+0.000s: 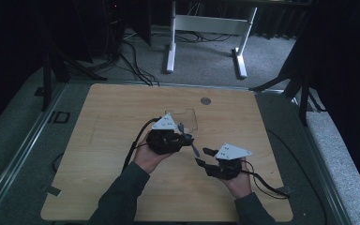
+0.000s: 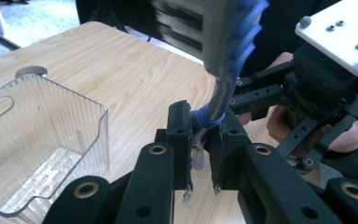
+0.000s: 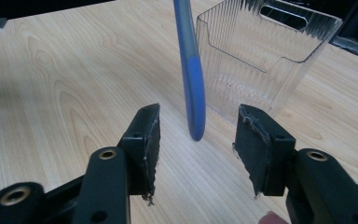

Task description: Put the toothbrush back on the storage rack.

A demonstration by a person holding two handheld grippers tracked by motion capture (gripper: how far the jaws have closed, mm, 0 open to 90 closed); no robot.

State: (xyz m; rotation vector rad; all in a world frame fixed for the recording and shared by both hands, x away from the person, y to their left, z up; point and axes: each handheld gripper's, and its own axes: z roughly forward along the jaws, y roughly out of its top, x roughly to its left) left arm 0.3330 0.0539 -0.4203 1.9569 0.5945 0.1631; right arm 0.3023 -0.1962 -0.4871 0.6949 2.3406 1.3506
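A grey and blue toothbrush (image 1: 195, 150) slants over the middle of the wooden table (image 1: 112, 122). My left gripper (image 1: 187, 138) is shut on one end of it. In the left gripper view the pads clamp a blue ringed part of the toothbrush (image 2: 209, 116), and the rest rises up, blurred. My right gripper (image 1: 201, 156) stands open to its right, near the toothbrush's lower end. In the right gripper view the blue tip of the toothbrush (image 3: 195, 102) hangs between the two spread pads (image 3: 150, 130) without touching them. A hand holds each gripper.
A clear ribbed plastic box (image 1: 183, 117) stands on the table just behind the grippers, open at the top (image 2: 93, 140) (image 3: 261, 51). A round grey grommet (image 1: 205, 100) sits near the far edge. Cables trail from both grippers. A white desk frame (image 1: 206, 28) stands beyond the table.
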